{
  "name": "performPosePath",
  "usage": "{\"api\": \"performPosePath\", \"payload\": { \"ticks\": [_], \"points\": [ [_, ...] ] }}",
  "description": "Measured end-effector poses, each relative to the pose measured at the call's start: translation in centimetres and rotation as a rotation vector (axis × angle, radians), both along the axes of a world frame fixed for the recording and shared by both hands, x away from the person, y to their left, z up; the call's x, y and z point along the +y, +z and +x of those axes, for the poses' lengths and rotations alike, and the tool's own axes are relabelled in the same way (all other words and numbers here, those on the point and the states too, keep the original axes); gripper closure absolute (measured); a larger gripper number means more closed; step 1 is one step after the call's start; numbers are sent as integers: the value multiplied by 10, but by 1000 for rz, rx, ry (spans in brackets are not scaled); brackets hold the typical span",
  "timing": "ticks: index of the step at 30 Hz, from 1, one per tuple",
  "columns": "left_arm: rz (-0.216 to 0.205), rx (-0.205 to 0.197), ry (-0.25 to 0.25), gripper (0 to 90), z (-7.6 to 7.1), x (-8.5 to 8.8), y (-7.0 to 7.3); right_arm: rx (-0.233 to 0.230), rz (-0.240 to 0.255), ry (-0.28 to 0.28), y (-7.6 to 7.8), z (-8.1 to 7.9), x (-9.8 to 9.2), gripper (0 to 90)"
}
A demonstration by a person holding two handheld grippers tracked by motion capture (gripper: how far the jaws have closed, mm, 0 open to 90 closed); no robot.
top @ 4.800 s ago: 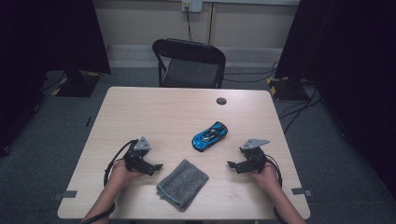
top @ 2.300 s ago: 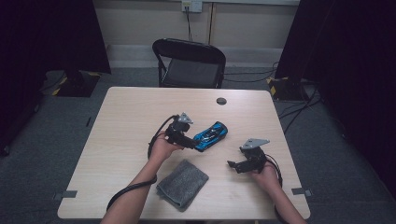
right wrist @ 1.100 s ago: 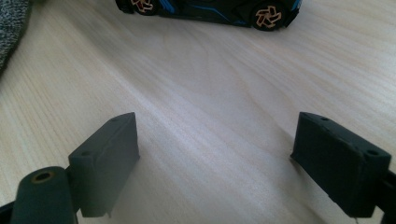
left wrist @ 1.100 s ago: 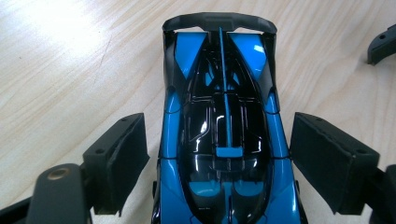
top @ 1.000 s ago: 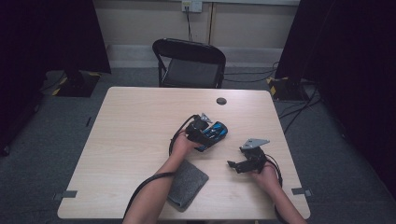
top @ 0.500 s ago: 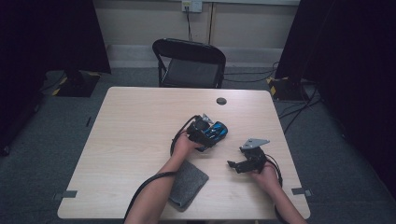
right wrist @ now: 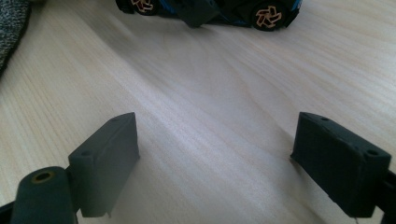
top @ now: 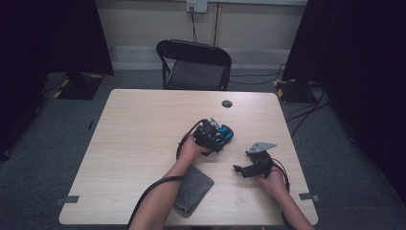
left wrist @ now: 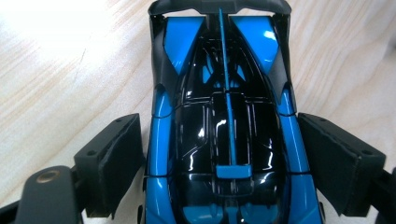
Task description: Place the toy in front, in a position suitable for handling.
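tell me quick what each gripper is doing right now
Left gripper: jaws astride the blue toy car; whether the pads press on it cannot be told.
Right gripper: open, holding nothing, over bare table.

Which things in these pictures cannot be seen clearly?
- Toy car: in the left gripper view its near end is cut off by the bottom edge; whether the pads press its sides is unclear.
- Toy car in the high view: mostly covered by the left tongs.
- Grey cloth: the forearm covers its left part in the high view.
- Small dark round thing: too small to identify.
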State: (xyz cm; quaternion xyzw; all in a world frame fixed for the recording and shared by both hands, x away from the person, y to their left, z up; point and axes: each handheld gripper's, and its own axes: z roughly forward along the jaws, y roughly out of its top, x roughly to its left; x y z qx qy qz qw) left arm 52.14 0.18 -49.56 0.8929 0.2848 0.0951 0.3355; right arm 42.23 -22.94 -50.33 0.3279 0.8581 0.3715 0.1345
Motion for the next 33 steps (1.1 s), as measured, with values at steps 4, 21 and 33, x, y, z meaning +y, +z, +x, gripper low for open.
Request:
{"api": "performPosePath", "payload": {
  "ticks": [4,21,33],
  "points": [
    [-3,3,7,133,0,-2,0,0,0,0,0,0,0,137],
    [20,8,20,260,-2,-3,5,0,0,0,0,0,0,137],
    [30,-3,36,261,-5,-1,7,0,0,1,0,0,0,137]
  ]
}}
